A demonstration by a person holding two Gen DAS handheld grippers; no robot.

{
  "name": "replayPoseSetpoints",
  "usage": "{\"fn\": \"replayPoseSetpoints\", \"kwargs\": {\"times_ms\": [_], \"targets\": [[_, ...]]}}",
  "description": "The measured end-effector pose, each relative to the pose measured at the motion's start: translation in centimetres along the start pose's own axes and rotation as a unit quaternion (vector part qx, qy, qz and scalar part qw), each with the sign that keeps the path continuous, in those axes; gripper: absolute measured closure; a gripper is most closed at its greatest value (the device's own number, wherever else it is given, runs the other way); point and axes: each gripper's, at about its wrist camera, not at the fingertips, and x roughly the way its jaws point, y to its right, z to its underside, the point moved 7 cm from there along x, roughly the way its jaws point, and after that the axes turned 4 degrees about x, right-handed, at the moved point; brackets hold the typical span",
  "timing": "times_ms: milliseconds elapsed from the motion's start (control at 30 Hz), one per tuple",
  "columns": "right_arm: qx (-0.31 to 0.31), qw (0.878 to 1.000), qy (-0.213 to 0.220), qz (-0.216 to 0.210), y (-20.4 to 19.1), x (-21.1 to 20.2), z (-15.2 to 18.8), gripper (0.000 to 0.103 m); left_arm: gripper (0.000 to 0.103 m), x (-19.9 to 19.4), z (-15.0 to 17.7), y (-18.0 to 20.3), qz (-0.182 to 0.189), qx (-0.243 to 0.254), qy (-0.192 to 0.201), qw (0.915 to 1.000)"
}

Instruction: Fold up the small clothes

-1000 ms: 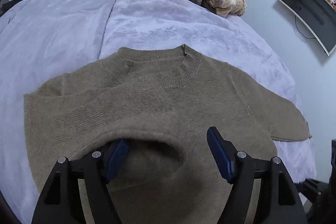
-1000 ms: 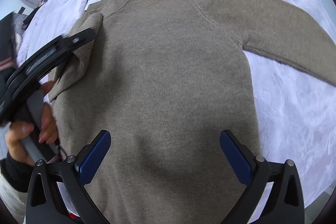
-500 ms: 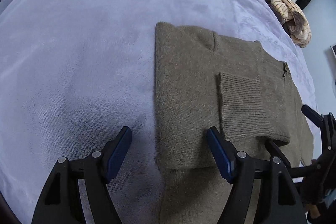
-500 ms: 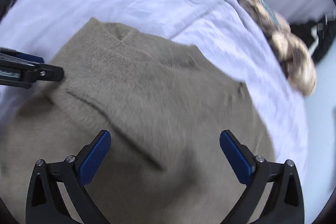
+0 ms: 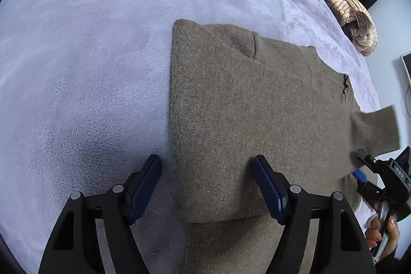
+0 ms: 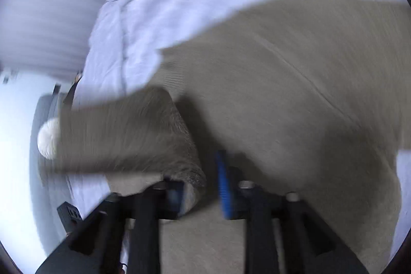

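While the left gripper [image 5: 206, 190] hovered with its jaws wide apart and nothing between the pads, straddling the folded left edge of the sweater [image 5: 246, 104], the right gripper [image 6: 200, 185] had just been narrowing on the free sleeve [image 6: 120, 135]. That view was blurred, so whether the pads already pressed the knit I could not tell; sleeve cloth plainly lay against the left pad. A hand [image 5: 382, 230] steadied that tool at the far right of the left view.

To do this fold well, I judged the right gripper should pinch the sleeve near its cuff, lift only enough to clear the body, then carry it straight across and lay it flat so its edge lines up with the opposite fold. The left gripper could hold the folded edge down meanwhile.

The sweater lay flat on the lilac bed cover [image 5: 90, 55], one sleeve already turned in. Its long axis ran from the near hem away toward the collar [image 5: 345, 87], which pointed toward the pile of clothes [image 5: 352, 9] at the bed's far end.
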Motion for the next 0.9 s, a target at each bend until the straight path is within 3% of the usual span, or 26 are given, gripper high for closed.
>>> {"fn": "replayPoseSetpoints", "kwargs": {"times_ms": [33, 67, 167, 233, 300, 333, 367, 500, 633, 700, 800, 867, 900], "targets": [[0.010, 1.000, -0.004, -0.004, 0.6, 0.0, 0.6, 0.027, 0.033, 0.0, 0.0, 0.0, 0.001, 0.002, 0.000, 1.0000], [0.017, 1.000, -0.005, -0.022, 0.6, -0.1, 1.2, 0.026, 0.037, 0.0, -0.1, 0.1, 0.001, 0.004, 0.000, 1.0000], [0.039, 0.995, -0.040, -0.078, -0.8, 1.3, 4.1, 0.026, 0.062, 0.2, -0.4, 0.5, 0.012, 0.009, -0.003, 0.9999], [0.052, 0.992, -0.068, -0.097, -2.2, 3.8, 5.9, 0.026, 0.085, 0.1, -0.5, 0.8, 0.016, 0.016, -0.007, 0.9997], [0.052, 0.992, -0.076, -0.091, -3.4, 5.8, 6.6, 0.031, 0.093, -0.6, -0.7, 1.0, 0.020, 0.027, -0.003, 0.9994], [0.050, 0.992, -0.075, -0.084, -3.6, 6.2, 6.9, 0.054, 0.093, -1.1, -0.8, 1.0, 0.024, 0.032, 0.001, 0.9992], [0.049, 0.993, -0.079, -0.072, -4.0, 6.9, 6.9, 0.098, 0.093, -1.8, -1.0, 1.0, 0.030, 0.041, 0.007, 0.9987], [0.049, 0.990, -0.088, -0.094, -5.3, 7.4, 7.3, 0.097, 0.093, -3.0, -1.4, 0.4, 0.017, 0.080, 0.016, 0.9965], [0.015, 0.994, -0.101, -0.048, -4.5, 8.1, 9.6, 0.097, 0.093, -0.9, -0.6, -1.0, 0.003, 0.082, -0.007, 0.9966], [0.034, 0.993, -0.102, -0.054, -3.8, 8.5, 9.7, 0.098, 0.093, -1.0, -0.4, -1.3, 0.004, 0.070, -0.001, 0.9976], [0.027, 0.993, -0.103, -0.047, -3.6, 6.8, 9.2, 0.084, 0.092, -2.3, -0.2, -1.4, -0.011, 0.072, 0.010, 0.9973], [0.000, 0.997, -0.070, -0.027, -3.4, 4.4, 7.8, 0.063, 0.092, -3.5, -0.3, -1.2, -0.015, 0.080, 0.020, 0.9965], [-0.004, 0.998, -0.052, -0.023, -3.1, 3.3, 6.9, 0.061, 0.092, -4.2, -0.4, -1.1, -0.017, 0.083, 0.026, 0.9961]]}}
